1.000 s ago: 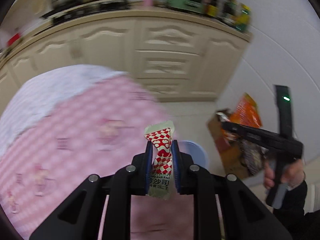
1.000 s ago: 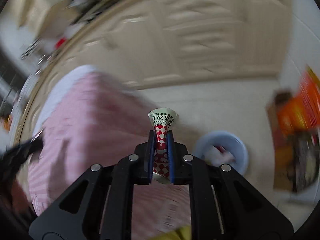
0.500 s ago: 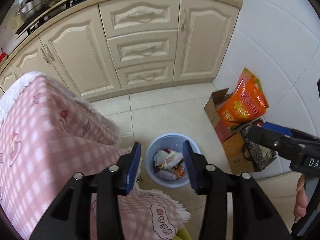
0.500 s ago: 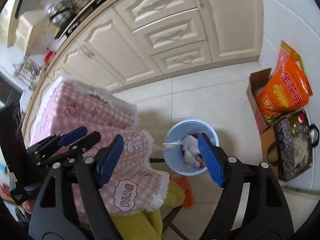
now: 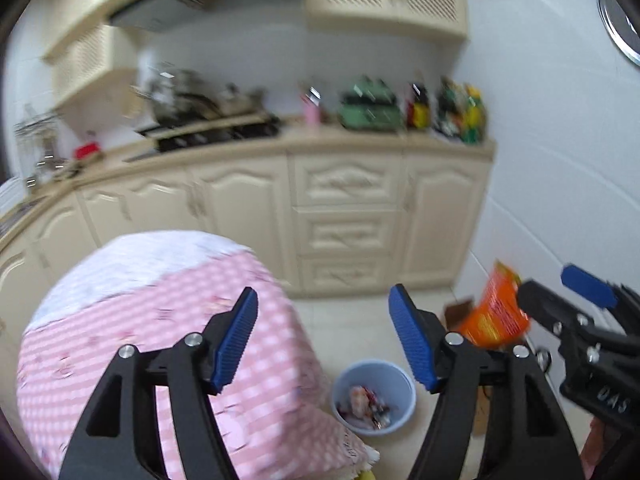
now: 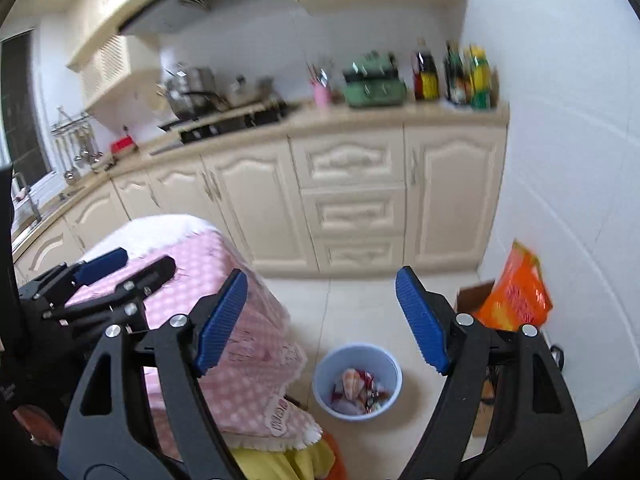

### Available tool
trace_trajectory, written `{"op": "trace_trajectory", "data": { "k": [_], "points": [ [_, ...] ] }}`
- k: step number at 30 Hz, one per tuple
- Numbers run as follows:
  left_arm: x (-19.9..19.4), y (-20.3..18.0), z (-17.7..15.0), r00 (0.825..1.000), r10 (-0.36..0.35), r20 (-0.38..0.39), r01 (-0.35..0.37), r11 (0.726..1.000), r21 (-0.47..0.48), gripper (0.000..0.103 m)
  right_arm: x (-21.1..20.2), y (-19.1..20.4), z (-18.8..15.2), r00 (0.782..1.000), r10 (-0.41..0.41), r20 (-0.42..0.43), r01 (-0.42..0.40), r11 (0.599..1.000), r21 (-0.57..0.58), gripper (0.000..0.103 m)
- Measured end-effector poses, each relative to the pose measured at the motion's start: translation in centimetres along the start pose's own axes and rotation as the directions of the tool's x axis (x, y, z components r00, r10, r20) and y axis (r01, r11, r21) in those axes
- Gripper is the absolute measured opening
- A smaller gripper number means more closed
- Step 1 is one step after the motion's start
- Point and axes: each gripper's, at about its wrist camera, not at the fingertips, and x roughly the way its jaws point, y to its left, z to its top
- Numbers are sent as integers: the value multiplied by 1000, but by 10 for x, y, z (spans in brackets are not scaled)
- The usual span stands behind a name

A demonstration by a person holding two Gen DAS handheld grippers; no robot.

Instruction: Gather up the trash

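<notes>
A light blue trash bin (image 5: 394,374) stands on the tiled floor beside the table, holding several wrappers (image 5: 366,400). It also shows in the right wrist view (image 6: 356,356) with wrappers (image 6: 356,390) inside. My left gripper (image 5: 324,316) is open and empty, held above the table corner and the bin. My right gripper (image 6: 322,304) is open and empty, also above the bin. The right gripper shows at the right of the left wrist view (image 5: 576,300). The left gripper shows at the left of the right wrist view (image 6: 128,264).
A table with a pink checked cloth (image 5: 120,320) fills the lower left and also shows in the right wrist view (image 6: 192,264). Cream cabinets (image 6: 352,200) line the far wall. An orange bag (image 6: 516,296) in a cardboard box stands by the right wall. A yellow seat (image 6: 280,460) sits under the table.
One second ago each gripper was shut on a red-and-white wrapper. Both opened over the bin and the wrappers are gone from them. Both cameras have since tilted up towards the counter.
</notes>
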Motion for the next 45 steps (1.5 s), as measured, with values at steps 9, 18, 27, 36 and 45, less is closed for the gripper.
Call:
{"op": "trace_trajectory", "data": {
  "k": [9,18,27,36,45],
  "points": [
    [-83,30,-11,986,113,120,-103,991,-89,76,-46,45,-10,992,109,60,-103,990,-96,76],
    [-110,32,-28,984,132,123,-120,988,-98,77,-60,60,-19,990,126,61,-117,985,-131,76],
    [-116,35,-34,986,130,107,-118,987,-106,79,-65,62,-23,990,123,63,-114,984,-137,76],
    [-119,40,-36,986,133,100,-122,987,-108,80,-66,63,-25,991,125,51,-116,983,-140,76],
    [-119,43,-36,986,134,96,-124,986,-107,81,-66,64,-26,991,125,50,-117,983,-142,76]
  ]
}}
